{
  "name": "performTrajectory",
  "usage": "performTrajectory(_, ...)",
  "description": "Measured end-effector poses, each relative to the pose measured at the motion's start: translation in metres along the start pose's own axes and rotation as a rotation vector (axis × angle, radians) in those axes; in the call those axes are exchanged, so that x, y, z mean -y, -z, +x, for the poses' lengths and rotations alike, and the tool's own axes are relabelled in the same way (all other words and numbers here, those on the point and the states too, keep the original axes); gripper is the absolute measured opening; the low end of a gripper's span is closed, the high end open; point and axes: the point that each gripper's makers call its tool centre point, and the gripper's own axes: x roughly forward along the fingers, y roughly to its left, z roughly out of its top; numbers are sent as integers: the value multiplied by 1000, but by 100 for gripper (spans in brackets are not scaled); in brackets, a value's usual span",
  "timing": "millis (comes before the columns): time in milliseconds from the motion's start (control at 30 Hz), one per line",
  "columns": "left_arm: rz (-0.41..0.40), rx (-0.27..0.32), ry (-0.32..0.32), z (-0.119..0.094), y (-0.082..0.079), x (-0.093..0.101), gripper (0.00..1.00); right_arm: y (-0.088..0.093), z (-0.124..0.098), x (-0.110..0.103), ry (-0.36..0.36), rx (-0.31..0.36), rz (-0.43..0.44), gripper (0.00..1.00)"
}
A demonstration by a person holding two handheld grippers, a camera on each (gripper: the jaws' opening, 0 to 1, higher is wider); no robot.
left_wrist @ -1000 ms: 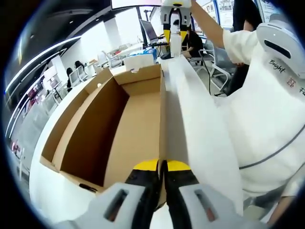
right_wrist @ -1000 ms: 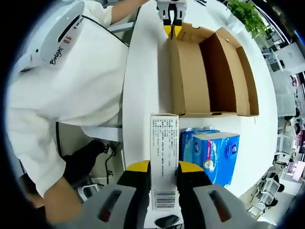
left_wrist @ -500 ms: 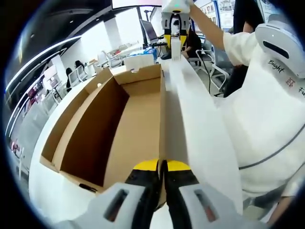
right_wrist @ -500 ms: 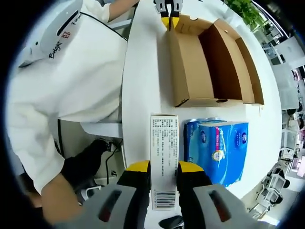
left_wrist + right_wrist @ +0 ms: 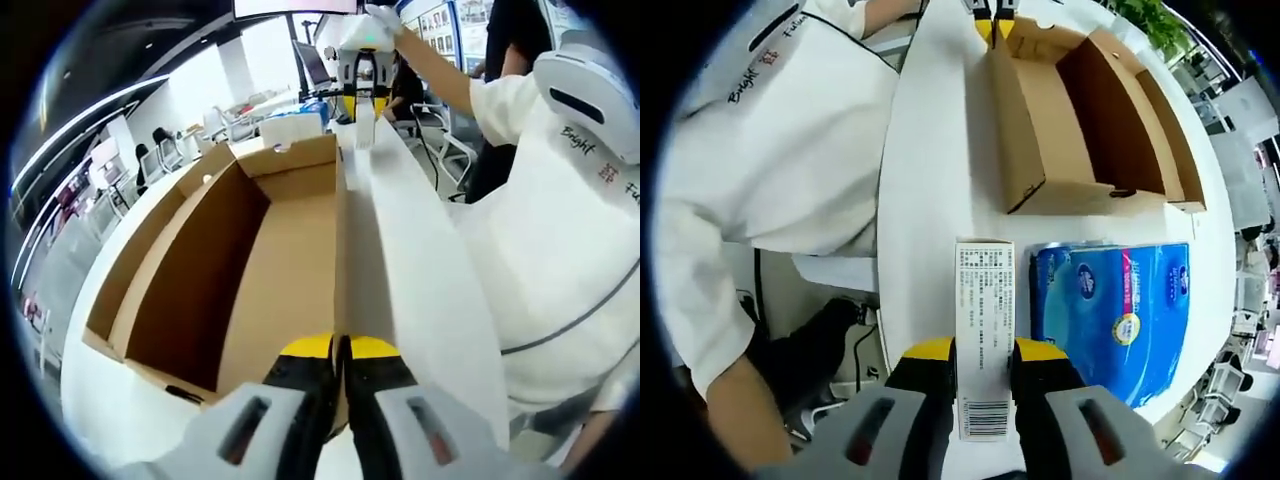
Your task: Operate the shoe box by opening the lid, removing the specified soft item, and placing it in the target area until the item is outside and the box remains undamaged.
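The open brown shoe box (image 5: 240, 250) lies on the white table (image 5: 420, 260), and its inside looks bare. My left gripper (image 5: 340, 350) is shut on the box's near side wall. At the far end of that wall, my right gripper (image 5: 362, 100) hangs over the table with a white carton. In the right gripper view, my right gripper (image 5: 985, 350) is shut on that white printed carton (image 5: 985, 310), barcode end between the jaws. The shoe box (image 5: 1080, 110) lies beyond it, with my left gripper (image 5: 992, 28) at its far wall.
A blue pack of tissues (image 5: 1110, 310) lies on the table (image 5: 930, 170) just right of the carton, next to the box's end. A person in a white top (image 5: 560, 230) stands along the table's edge. Office desks and chairs stand far behind.
My right gripper has carried the white carton lower and nearer the table beyond the box's end, beside the blue pack. My left gripper has kept its hold on the box wall.
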Motion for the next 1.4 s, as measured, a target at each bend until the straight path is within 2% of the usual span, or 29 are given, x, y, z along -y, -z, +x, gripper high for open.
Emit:
performTrajectory(400, -2, 5, -2, 0, 0, -1, 3, 6, 22, -5, -18, 15, 15, 20)
performTrajectory(533, -1, 5, -4, 0, -1, 0, 3, 9, 25, -4, -16, -4, 15, 20)
performTrajectory(667, -2, 8, -5, 0, -1, 0, 3, 9, 26, -3, -18, -1, 24, 20)
performTrajectory(833, -2, 10, -5, 0, -1, 0, 3, 7, 29, -4, -20, 14, -7, 20)
performTrajectory(1100, 0, 10, -7, 0, -1, 0, 3, 15, 36, 2, 13, 0, -36, 20)
performTrajectory(1400, 0, 9, -8, 0, -1, 0, 3, 7, 34, 7, 65, 43, -70, 20)
